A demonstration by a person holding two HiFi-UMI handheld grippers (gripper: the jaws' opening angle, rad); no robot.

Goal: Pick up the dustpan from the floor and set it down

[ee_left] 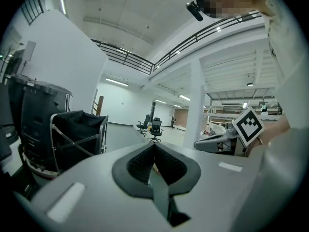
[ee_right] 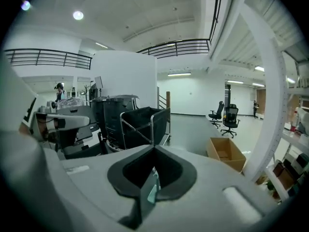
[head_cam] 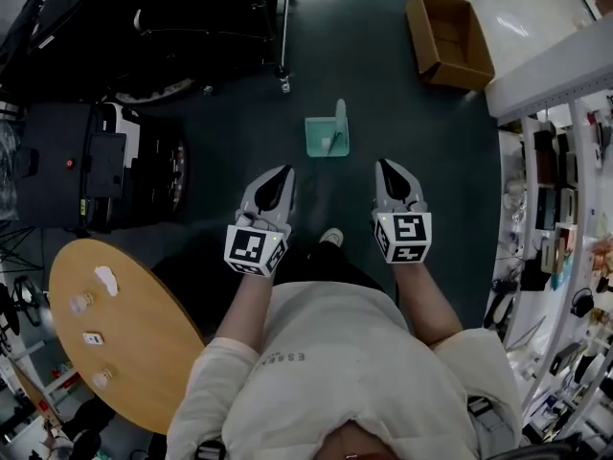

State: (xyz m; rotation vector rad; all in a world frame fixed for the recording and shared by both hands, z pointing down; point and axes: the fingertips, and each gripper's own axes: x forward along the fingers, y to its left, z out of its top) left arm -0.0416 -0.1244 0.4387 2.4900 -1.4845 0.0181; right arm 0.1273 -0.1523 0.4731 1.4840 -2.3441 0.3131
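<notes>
The green dustpan (head_cam: pixel 328 134) rests on the dark floor with its handle standing up, ahead of both grippers and untouched. My left gripper (head_cam: pixel 286 171) is held up in front of the body, below and left of the pan, jaws together and empty. My right gripper (head_cam: pixel 383 164) hovers below and right of the pan, also shut and holding nothing. In the left gripper view the left gripper (ee_left: pixel 154 145) has its tips meeting. In the right gripper view the right gripper (ee_right: pixel 154 148) is closed, and a sliver of the green dustpan (ee_right: pixel 152 188) shows through the slot between the jaws.
An open cardboard box (head_cam: pixel 448 38) lies on the floor at the far right. A black fabric cart (head_cam: pixel 192 17) and dark equipment (head_cam: pixel 86 161) stand at the left. A round wooden table (head_cam: pixel 144 353) is near left; cluttered shelves (head_cam: pixel 565 218) line the right. My shoe (head_cam: pixel 331 238) is below the pan.
</notes>
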